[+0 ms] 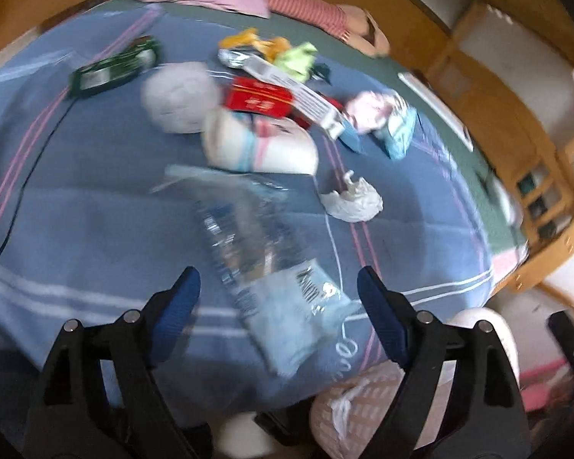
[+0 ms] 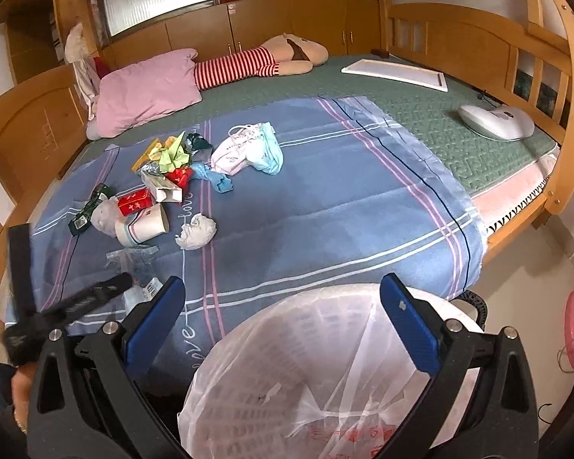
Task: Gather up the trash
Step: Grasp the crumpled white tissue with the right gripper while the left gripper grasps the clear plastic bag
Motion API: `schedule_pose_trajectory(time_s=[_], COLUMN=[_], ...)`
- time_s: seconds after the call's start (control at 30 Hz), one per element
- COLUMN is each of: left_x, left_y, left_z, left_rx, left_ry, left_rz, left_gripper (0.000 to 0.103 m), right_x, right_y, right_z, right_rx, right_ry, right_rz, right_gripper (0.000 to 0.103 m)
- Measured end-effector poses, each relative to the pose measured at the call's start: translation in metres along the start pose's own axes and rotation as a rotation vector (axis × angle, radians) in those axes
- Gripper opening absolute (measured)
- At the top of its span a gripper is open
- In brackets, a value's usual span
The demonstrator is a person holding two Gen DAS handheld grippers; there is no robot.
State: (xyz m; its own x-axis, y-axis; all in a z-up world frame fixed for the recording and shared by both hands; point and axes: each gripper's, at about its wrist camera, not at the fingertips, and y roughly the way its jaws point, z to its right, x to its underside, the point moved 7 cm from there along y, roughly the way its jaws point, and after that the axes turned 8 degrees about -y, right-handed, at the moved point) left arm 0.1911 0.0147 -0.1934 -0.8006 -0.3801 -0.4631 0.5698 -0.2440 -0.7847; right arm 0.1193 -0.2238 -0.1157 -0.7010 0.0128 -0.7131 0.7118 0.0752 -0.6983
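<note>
Reaching over the near edge of the bed, the left tongs [image 1: 279, 306] are standing wide, blue pads on either side of a clear plastic wrapper [image 1: 264, 252] lying flat on the blue blanket [image 1: 95, 176]; the blur makes it hard to tell whether the pads are touching it. The right tongs [image 2: 283, 317] are also gaping wide and gripping nothing, hovering over the bag-lined bin [image 2: 298, 363] that is standing just off the near edge of the bed.

Judging by this, the step in hand is picking up the nearest piece of trash, with the pile hardly started. Just beyond the wrapper, a paper cup [image 1: 256, 141] is lying on its side, a crumpled tissue [image 1: 354, 201] to its right and a grey wad [image 1: 178, 95] to its left. Farther off, a red box [image 1: 258, 97], a green packet [image 1: 114, 67], a long white carton [image 1: 294, 91] and face masks [image 1: 382, 122] are lying in a loose heap.

Next, the left tongs are needing to drop lower and close on the wrapper. Being thin and slippery, it is likely calling for a firm pinch before swinging right to the bin.
</note>
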Motion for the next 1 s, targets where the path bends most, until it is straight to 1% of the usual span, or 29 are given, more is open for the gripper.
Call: schedule_pose_trajectory(time_s=[0.03,0.07,0.1,0.17,0.23,0.27,0.3,0.33,0.37,0.43,0.5,0.57,0.63,0.7,0.77,0.83,0.87,0.9,0.93,1.0], left_x=[-0.001,-0.001,0.000,0.003,0.003,0.002,0.002,0.002,0.002,-0.005,-0.009,-0.016,-0.019,-0.022,-0.023,-0.024,-0.024,-0.024,-0.025,-0.021], left_y=[0.008,0.016,0.022,0.032,0.035,0.034,0.032,0.029,0.023,0.012,-0.001,-0.013,-0.021,-0.023,-0.021,-0.019,-0.018,-0.017,-0.016,-0.020], left_z=[0.003,0.003,0.000,-0.009,-0.011,-0.011,-0.013,-0.017,-0.024,-0.040,-0.053,-0.067,-0.074,-0.078,-0.077,-0.072,-0.071,-0.069,-0.068,-0.072], left_rx=[-0.004,-0.018,-0.032,-0.043,-0.040,-0.046,-0.043,-0.036,-0.029,-0.024,-0.007,-0.015,-0.032,-0.046,-0.049,-0.056,-0.060,-0.063,-0.065,-0.071], left_ry=[0.019,0.031,0.036,0.038,0.042,0.051,0.050,0.034,0.002,-0.078,-0.150,-0.209,-0.245,-0.265,-0.263,-0.247,-0.237,-0.228,-0.221,-0.210], left_rz=[-0.010,-0.021,-0.031,-0.045,-0.029,-0.020,-0.016,-0.010,0.005,0.051,0.100,0.158,0.191,0.205,0.203,0.200,0.201,0.202,0.202,0.201], left_gripper=[0.072,0.066,0.058,0.056,0.049,0.035,0.024,0.021,0.020,0.018,0.018,0.018,0.018,0.018,0.018,0.018,0.018,0.018,0.018,0.018], right_x=[-0.001,-0.002,-0.004,-0.008,-0.013,-0.016,-0.020,-0.022,-0.026,-0.031,-0.036,-0.039,-0.041,-0.043,-0.042,-0.038,-0.036,-0.032,-0.027,-0.019], right_y=[0.001,0.001,0.002,0.006,0.011,0.016,0.024,0.029,0.039,0.058,0.084,0.104,0.124,0.141,0.159,0.179,0.186,0.194,0.201,0.208], right_z=[0.000,0.001,0.002,0.002,-0.001,-0.004,-0.008,-0.011,-0.015,-0.025,-0.037,-0.050,-0.068,-0.087,-0.107,-0.120,-0.123,-0.127,-0.129,-0.129], right_rx=[0.007,0.018,0.028,0.037,0.043,0.045,0.049,0.049,0.039,-0.004,-0.048,-0.066,-0.072,-0.069,-0.072,-0.044,-0.034,-0.016,0.001,0.004], right_ry=[-0.002,-0.008,-0.014,-0.024,-0.031,-0.035,-0.041,-0.040,-0.033,-0.005,0.032,0.035,-0.003,-0.055,-0.107,-0.151,-0.163,-0.183,-0.197,-0.185], right_rz=[0.000,0.001,0.002,0.003,0.008,0.013,0.013,0.010,0.004,-0.017,-0.066,-0.105,-0.137,-0.158,-0.190,-0.234,-0.251,-0.281,-0.313,-0.356], right_gripper=[0.100,0.100,0.100,0.100,0.100,0.100,0.100,0.100,0.100,0.096,0.095,0.095,0.095,0.095,0.095,0.094,0.092,0.080,0.064,0.043])
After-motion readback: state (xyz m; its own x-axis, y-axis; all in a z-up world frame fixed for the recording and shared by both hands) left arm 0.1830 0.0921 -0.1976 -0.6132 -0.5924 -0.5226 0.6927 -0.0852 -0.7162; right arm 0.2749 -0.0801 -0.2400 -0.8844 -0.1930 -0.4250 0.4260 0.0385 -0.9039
